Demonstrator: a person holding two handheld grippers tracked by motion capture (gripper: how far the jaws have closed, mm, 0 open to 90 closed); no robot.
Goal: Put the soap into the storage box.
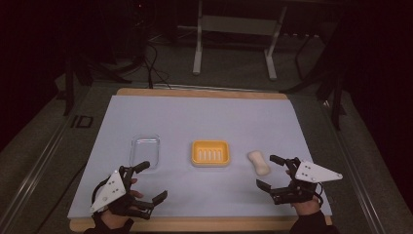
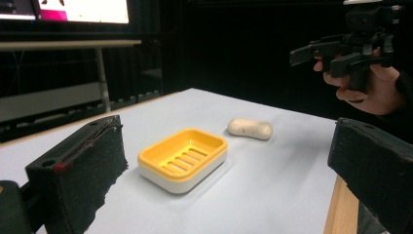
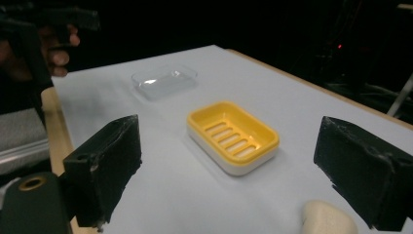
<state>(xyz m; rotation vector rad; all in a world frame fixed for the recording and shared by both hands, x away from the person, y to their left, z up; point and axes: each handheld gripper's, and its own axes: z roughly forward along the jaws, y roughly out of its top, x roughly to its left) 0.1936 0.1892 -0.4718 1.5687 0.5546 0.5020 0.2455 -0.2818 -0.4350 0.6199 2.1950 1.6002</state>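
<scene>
A yellow soap dish point(image 1: 210, 153) on a white base sits mid-table; it also shows as the soap dish point(image 2: 183, 158) and the soap dish point(image 3: 233, 136). A cream bar of soap point(image 1: 259, 162) lies just right of it, seen too as the soap point(image 2: 250, 128) and the soap point(image 3: 327, 219). A clear plastic lid point(image 1: 145, 150), also the lid point(image 3: 164, 80), lies to the dish's left. My left gripper point(image 1: 148, 182) hovers open near the front left. My right gripper point(image 1: 271, 171) is open at the front right, close to the soap. Both hold nothing.
A white sheet point(image 1: 195, 117) covers the wooden table point(image 1: 204, 224), whose edge shows at front and back. A metal stand point(image 1: 234, 29) and cables lie on the dark floor beyond. In the left gripper view the other hand's gripper point(image 2: 341, 51) is raised at upper right.
</scene>
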